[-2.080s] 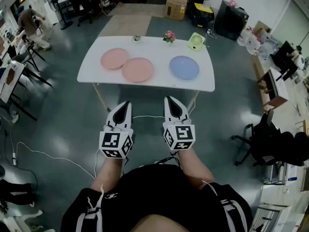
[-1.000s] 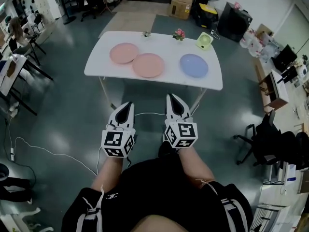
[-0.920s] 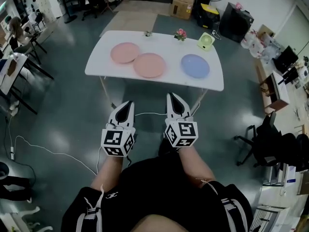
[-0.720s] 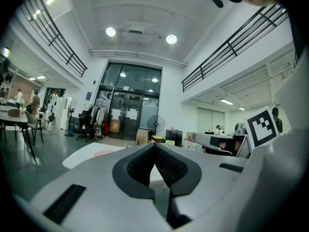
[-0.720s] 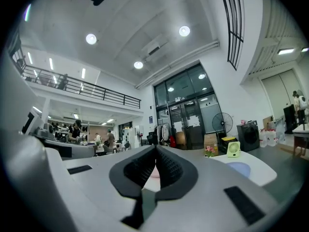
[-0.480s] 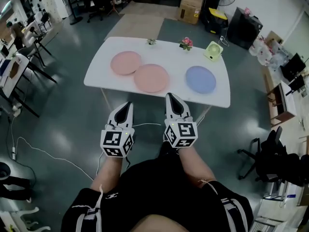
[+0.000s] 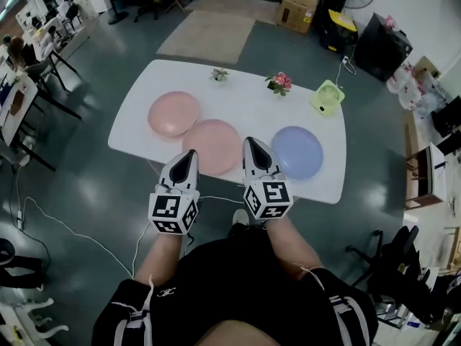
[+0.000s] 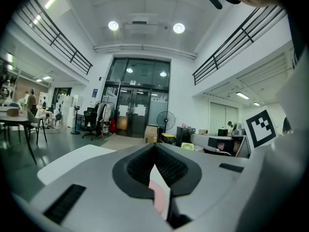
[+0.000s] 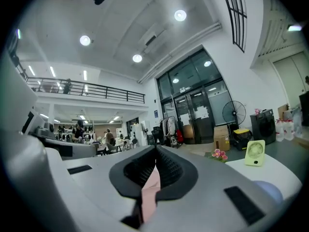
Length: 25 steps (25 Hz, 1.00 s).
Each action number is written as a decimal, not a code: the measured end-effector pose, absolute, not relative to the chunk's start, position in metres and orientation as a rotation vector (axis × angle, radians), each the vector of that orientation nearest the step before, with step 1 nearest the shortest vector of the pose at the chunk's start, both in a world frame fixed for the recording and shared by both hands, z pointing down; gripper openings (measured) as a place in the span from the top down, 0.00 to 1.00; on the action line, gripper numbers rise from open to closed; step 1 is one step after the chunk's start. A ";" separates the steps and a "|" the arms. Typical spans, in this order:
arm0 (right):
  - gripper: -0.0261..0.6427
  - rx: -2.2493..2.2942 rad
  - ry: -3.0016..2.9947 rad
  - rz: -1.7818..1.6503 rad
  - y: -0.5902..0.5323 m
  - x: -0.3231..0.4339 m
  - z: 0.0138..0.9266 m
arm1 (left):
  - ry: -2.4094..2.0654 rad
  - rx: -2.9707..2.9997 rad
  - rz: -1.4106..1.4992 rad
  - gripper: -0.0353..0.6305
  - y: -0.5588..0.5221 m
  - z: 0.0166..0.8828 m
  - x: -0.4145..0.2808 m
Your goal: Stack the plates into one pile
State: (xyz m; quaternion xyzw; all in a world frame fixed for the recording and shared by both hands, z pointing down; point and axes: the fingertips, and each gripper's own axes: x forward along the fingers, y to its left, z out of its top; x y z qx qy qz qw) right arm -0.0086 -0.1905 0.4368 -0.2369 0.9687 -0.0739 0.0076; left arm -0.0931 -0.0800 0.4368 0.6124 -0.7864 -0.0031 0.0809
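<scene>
On the worktop point(image 7: 245, 107), left plate point(image 7: 173, 114) just beside middle plate point(image 7: 212, 144), right plate point(image 7: 298, 152) apart on the right, nearer the near edge. Along the far edge, small plant point(image 7: 219, 73) left, flowers point(image 7: 279, 83) midway, fan point(image 7: 327, 96) right.

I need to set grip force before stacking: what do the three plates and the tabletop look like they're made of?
Left pink plate, middle pink plate and blue plate: even pastel colour, dull sheen, no pattern; probably plastic or melamine, though matte-glazed ceramic can't be ruled out. Table: smooth white top, thin edge, likely laminate or painted board.
</scene>
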 end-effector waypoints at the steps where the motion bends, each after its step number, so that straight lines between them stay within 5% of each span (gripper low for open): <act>1: 0.94 -0.728 3.039 -0.240 -0.207 -0.016 0.439 | -2.355 1.820 -0.006 0.93 -0.097 0.437 -0.099; 16: 0.94 -0.685 3.160 -0.357 -0.334 -0.083 0.482 | -2.364 1.725 0.047 0.93 -0.216 0.448 -0.161; 19: 0.69 -0.650 3.178 -0.417 -0.345 -0.099 0.498 | -2.368 1.711 0.048 0.93 -0.222 0.453 -0.173; 25: 0.63 -0.692 3.261 -0.458 -0.358 -0.127 0.537 | -2.383 1.666 0.045 0.93 -0.219 0.457 -0.202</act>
